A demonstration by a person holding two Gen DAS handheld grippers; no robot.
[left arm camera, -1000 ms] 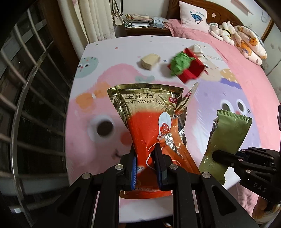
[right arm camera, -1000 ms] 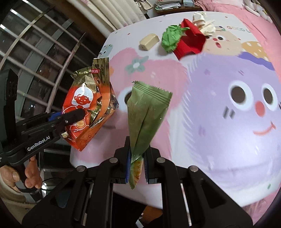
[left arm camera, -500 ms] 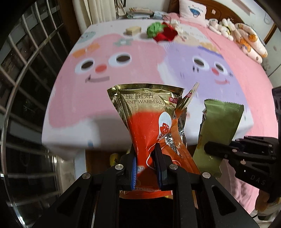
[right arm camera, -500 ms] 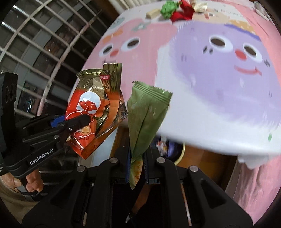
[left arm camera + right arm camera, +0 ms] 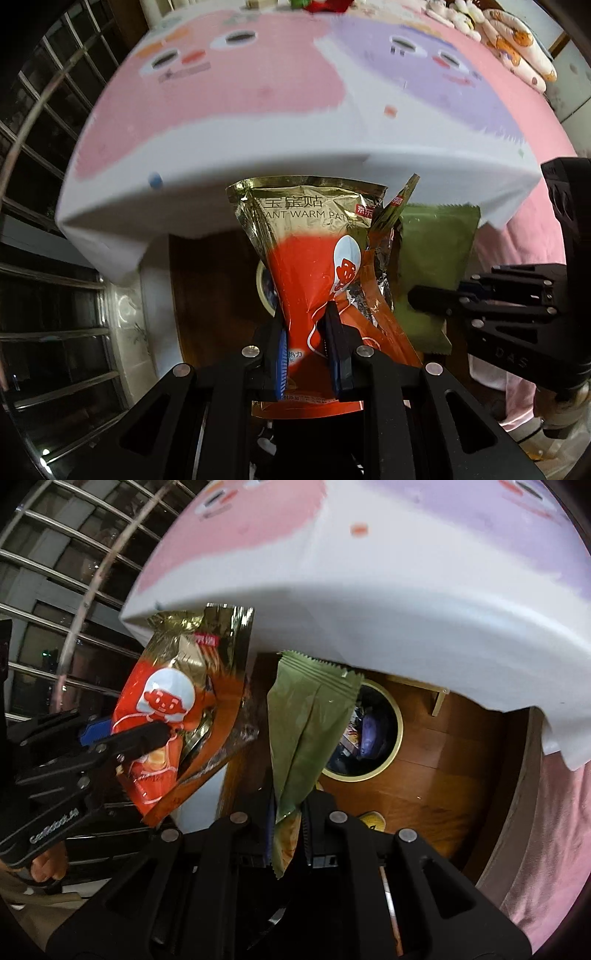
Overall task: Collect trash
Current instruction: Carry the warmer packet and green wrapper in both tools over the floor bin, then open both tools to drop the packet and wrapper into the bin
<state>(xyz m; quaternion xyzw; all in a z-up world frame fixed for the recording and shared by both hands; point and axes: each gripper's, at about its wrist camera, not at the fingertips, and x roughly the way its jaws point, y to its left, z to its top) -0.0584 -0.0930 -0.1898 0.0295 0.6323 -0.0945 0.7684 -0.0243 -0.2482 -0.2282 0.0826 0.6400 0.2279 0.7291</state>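
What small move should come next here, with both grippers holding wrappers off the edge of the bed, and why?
Probably carry both wrappers on over the round bin on the floor before letting go. The left gripper is shut on the orange warm-patch packet and the right gripper on the green wrapper. In the right wrist view the green wrapper overlaps only the bin's near rim, so neither looks centred above the opening.

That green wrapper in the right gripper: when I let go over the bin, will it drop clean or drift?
The green wrapper looks flat, creased and empty, so probably very light and apt to flutter. It stands up from the right gripper, so the film has some stiffness. The bin sits off to one side; releasing low seems safer.
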